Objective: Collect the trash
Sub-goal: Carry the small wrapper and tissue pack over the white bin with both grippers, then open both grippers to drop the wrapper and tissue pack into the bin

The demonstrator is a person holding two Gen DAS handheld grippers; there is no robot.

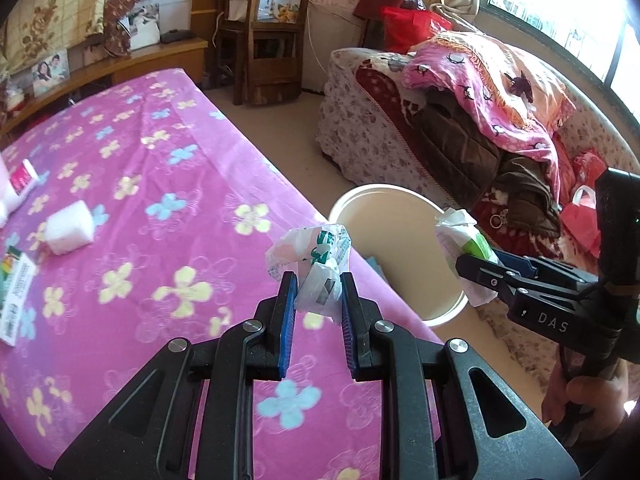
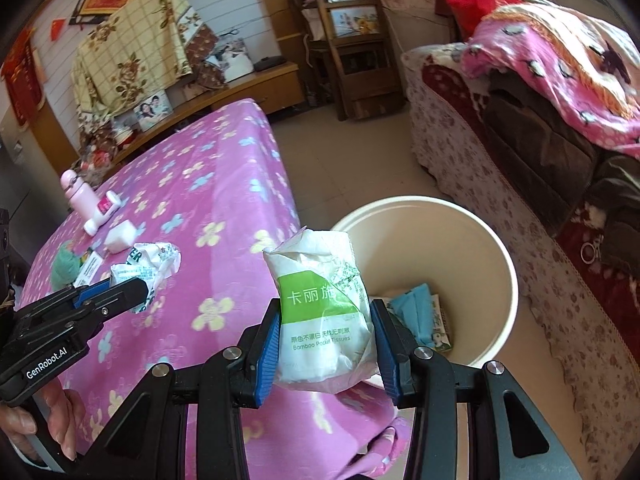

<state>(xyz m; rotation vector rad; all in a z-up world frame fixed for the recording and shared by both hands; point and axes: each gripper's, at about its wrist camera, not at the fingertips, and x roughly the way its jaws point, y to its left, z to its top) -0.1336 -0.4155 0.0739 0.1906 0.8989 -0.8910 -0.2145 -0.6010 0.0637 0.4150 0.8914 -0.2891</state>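
Observation:
My left gripper [image 1: 318, 280] is shut on a crumpled white and green wrapper [image 1: 316, 256], held above the pink flowered bed [image 1: 160, 200] near its edge; the left gripper [image 2: 140, 292] and the wrapper [image 2: 148, 260] show too in the right wrist view. My right gripper [image 2: 324, 312] is shut on a green and white tissue packet [image 2: 324, 312], held beside the rim of the cream trash bin [image 2: 500, 256]. The bin [image 1: 360, 208] stands on the floor by the bed, with some trash [image 2: 420, 312] inside. The right gripper [image 1: 476, 264] with its packet [image 1: 460, 236] also shows over the bin's rim.
On the bed lie a white block [image 1: 68, 228], a pink and white tube [image 2: 100, 216], a pink bottle [image 2: 76, 192] and a printed packet [image 1: 16, 292]. A sofa piled with blankets [image 1: 480, 92] stands right of the bin. Wooden chairs [image 1: 268, 32] stand at the back.

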